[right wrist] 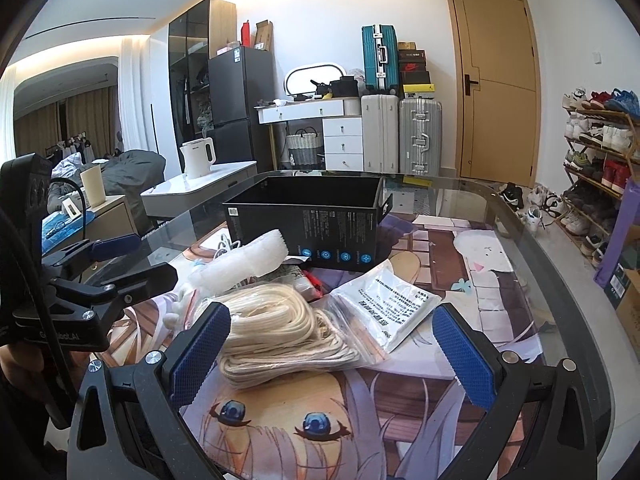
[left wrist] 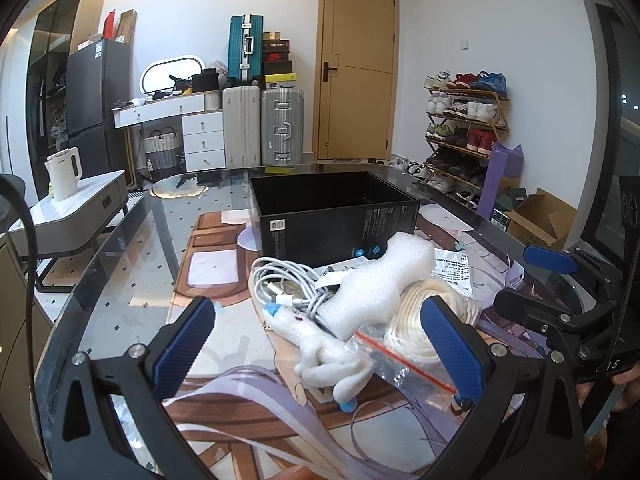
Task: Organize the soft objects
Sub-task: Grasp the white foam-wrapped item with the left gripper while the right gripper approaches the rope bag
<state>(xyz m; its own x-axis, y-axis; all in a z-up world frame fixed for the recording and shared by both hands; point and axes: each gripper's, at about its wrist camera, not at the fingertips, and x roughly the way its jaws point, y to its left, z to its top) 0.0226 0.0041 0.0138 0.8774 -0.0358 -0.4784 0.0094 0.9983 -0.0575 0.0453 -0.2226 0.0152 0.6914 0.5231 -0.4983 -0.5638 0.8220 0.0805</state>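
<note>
A pile of soft items lies on the glass table before an open black box [left wrist: 336, 216] [right wrist: 308, 220]. In the left wrist view I see a white foam piece [left wrist: 380, 280], a coiled white cable [left wrist: 284, 284], a small white plush toy [left wrist: 320, 356] and a clear zip bag [left wrist: 400, 364]. My left gripper [left wrist: 320, 344] hangs open just above the plush toy. In the right wrist view a cream rope bundle [right wrist: 280, 332] in a clear bag and a white printed packet [right wrist: 396, 304] lie ahead. My right gripper [right wrist: 332, 356] is open near the rope, holding nothing.
A printed anime mat [right wrist: 360, 408] covers the glass table, whose curved edge [right wrist: 560, 280] runs right. A low white cabinet with a kettle [left wrist: 64, 176] stands left. Suitcases [left wrist: 264, 128], a door and a shoe rack [left wrist: 464, 132] line the far wall.
</note>
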